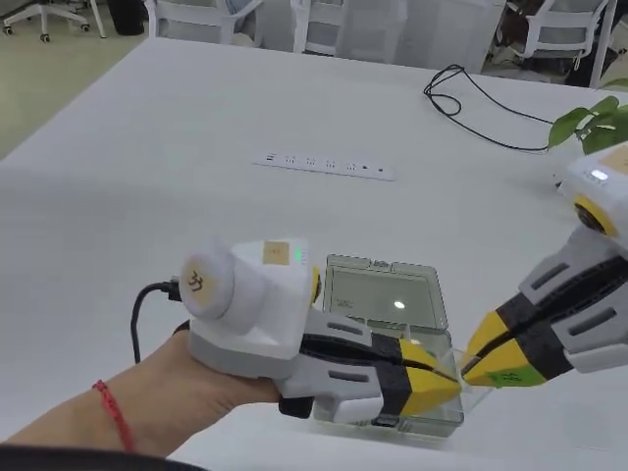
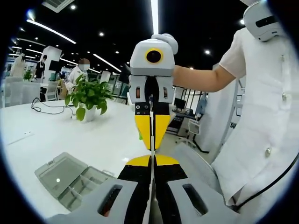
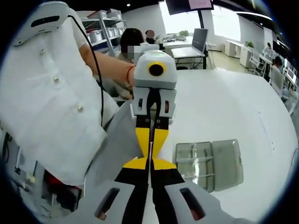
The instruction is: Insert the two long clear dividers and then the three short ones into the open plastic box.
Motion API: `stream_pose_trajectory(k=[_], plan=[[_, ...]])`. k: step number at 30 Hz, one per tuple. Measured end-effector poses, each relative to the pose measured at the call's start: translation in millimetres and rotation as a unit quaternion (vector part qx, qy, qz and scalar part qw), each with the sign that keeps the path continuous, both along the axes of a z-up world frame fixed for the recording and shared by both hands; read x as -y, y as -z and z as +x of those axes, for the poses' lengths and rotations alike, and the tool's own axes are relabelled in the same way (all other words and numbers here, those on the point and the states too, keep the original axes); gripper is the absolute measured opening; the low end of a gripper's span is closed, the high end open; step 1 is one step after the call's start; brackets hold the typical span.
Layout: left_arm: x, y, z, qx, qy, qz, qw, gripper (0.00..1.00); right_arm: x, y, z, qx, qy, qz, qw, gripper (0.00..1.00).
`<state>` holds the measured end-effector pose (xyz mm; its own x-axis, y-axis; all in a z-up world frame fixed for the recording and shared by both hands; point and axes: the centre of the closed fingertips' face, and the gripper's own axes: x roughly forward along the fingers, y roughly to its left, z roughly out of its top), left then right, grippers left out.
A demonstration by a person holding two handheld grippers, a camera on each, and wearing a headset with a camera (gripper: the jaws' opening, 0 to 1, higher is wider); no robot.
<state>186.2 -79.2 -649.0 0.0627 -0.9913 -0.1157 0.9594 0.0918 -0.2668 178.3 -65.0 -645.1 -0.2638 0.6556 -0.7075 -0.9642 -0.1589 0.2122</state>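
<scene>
Left tongs [image 1: 446,378] and right tongs [image 1: 469,371] meet tip to tip, each pressed together on what looks like a clear divider [image 2: 152,153] seen edge-on. They hang just above the open box [image 1: 432,420] on the surface [image 1: 196,147]. I'd keep the divider upright, match its ends to the wall slots and lower it straight. The left tongs hide much of the box. I can't tell whether this divider is long or short.

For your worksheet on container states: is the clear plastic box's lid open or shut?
Open. The lid lies folded back flat on the table beside the plastic box, whose compartments show uncovered.
</scene>
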Motion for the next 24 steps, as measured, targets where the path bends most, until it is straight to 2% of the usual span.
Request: stream_pose_trajectory(k=[12,16,20,24], plan=[[-2.6,2.6,1.0,0.002,-0.005,0.007,1.0000,0.00,-2.3,3.3,1.8,0.008,0.001,0.000,1.0000,0.03],[-5.2,7.2,0.9,0.006,-0.007,0.019,0.9998,0.00,-3.3,2.8,3.2,0.013,0.004,0.001,0.9999,0.03],[-9.0,9.0,2.5,0.005,-0.013,0.020,0.9997,0.00,-2.9,2.0,5.0,0.016,0.008,0.002,0.9998,0.03],[-13.9,10.7,5.6,0.005,-0.024,0.024,0.9994,0.04,-1.2,2.7,9.7,0.022,0.017,0.001,0.9996,0.03]])
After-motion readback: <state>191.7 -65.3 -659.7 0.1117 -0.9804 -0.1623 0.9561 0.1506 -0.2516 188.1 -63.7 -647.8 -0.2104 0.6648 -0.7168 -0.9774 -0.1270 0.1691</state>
